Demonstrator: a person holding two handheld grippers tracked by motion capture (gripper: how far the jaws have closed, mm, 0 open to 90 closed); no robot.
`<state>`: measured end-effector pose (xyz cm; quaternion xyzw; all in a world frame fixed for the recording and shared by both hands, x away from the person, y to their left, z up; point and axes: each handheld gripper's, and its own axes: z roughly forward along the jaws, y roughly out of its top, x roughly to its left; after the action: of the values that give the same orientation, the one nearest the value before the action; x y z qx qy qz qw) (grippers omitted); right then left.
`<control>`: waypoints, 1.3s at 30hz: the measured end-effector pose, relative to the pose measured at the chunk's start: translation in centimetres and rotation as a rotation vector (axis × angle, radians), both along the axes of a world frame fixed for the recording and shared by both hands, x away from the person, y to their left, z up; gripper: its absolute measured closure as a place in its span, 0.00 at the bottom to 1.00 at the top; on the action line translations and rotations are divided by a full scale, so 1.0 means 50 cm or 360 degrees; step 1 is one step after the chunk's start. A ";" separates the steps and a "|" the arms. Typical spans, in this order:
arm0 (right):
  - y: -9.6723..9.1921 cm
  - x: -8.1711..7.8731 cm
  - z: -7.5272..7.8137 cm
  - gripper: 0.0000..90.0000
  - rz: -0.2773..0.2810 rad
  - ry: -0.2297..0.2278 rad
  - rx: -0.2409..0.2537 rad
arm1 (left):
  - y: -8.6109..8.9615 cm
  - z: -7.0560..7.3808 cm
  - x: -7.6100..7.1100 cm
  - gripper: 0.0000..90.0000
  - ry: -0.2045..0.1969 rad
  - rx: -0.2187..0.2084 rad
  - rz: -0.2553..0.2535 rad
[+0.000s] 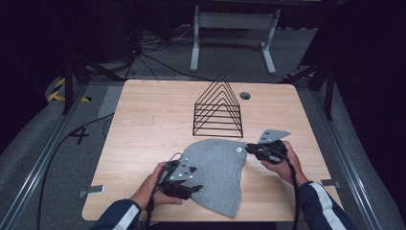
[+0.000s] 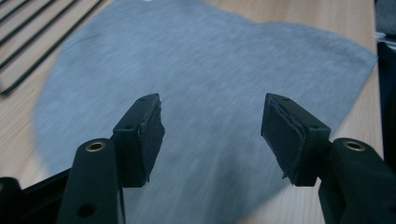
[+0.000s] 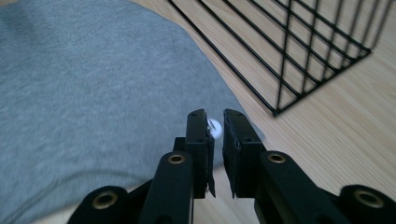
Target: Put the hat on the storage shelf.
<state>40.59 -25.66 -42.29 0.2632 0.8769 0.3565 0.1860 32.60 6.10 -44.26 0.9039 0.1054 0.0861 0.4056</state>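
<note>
One grey cloth (image 1: 218, 172) is lying flat on the near half of the surface (image 1: 143, 124), just in front of one black wire rack (image 1: 218, 108) (five triangular frames). The left gripper (image 2: 212, 135) is hovering over it, jaws apart; the right gripper (image 3: 215, 140) is sitting at its right edge, jaws nearly together around a white tag (image 3: 214, 127)

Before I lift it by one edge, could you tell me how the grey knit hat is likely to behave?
The grey knit hat lies flat and limp on the table, so it will probably droop and fold rather than hold its shape. Its thin fabric suggests it is light. Pushed, it would likely bunch up rather than slide cleanly on the wood.
</note>
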 end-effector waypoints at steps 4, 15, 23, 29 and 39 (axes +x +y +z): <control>0.025 0.018 -0.018 0.92 0.0006 0.0022 -0.0012 | -0.053 -0.012 -0.006 0.47 0.0002 0.0040 -0.0072; 0.023 0.052 -0.067 0.96 -0.0049 0.0150 0.0028 | -0.089 -0.046 -0.008 0.67 0.0097 0.0137 -0.0252; 0.009 0.015 -0.058 1.00 -0.0004 0.0206 -0.0049 | -0.020 -0.041 0.000 0.71 0.0130 0.0192 -0.0180; 0.005 -0.058 -0.047 1.00 0.0114 0.0281 -0.0158 | 0.051 -0.039 0.028 0.69 0.0148 0.0206 0.0043; 0.016 -0.169 -0.044 0.99 0.0236 0.0340 -0.0203 | 0.084 -0.039 0.069 0.67 0.0136 0.0205 0.0198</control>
<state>32.12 -24.86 -44.51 0.2218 0.9297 0.2828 0.0811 36.02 10.30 -46.22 0.9226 0.1728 0.0793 0.3357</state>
